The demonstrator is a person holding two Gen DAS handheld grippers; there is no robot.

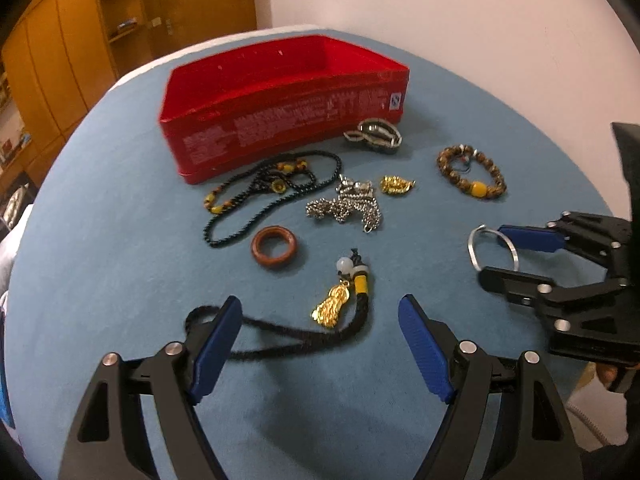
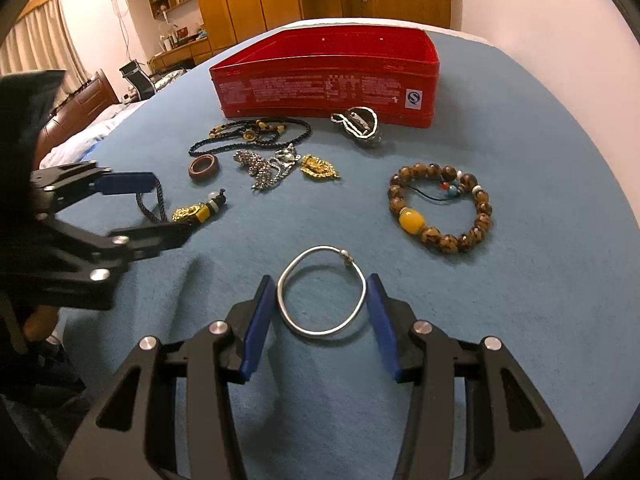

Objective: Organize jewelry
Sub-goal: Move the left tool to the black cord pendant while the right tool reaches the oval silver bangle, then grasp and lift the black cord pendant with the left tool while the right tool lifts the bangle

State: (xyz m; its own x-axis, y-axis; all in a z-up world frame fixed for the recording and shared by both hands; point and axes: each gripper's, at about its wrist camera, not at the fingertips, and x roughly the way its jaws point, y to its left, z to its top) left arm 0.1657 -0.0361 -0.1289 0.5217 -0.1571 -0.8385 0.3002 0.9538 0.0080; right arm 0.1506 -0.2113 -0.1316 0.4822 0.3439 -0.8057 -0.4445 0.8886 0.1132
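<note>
Jewelry lies on a blue cloth in front of an open red tin [image 1: 280,96] [image 2: 328,80]. My right gripper [image 2: 322,292] [image 1: 494,254] has its blue pads on both sides of a silver bangle [image 2: 322,292] [image 1: 492,246], touching its sides on the cloth. My left gripper [image 1: 320,312] [image 2: 160,208] is open over a black cord necklace with a gold pendant [image 1: 340,300] [image 2: 192,212]. A brown bead bracelet with a yellow bead [image 2: 440,208] [image 1: 472,172] lies to the right.
Near the tin lie a black bead necklace [image 1: 260,192] [image 2: 248,132], a silver chain [image 1: 348,204] [image 2: 264,168], a gold charm [image 1: 396,186] [image 2: 318,168], a brown ring [image 1: 274,246] [image 2: 204,168] and a metal bracelet [image 1: 374,136] [image 2: 360,124]. Wooden cupboards stand behind.
</note>
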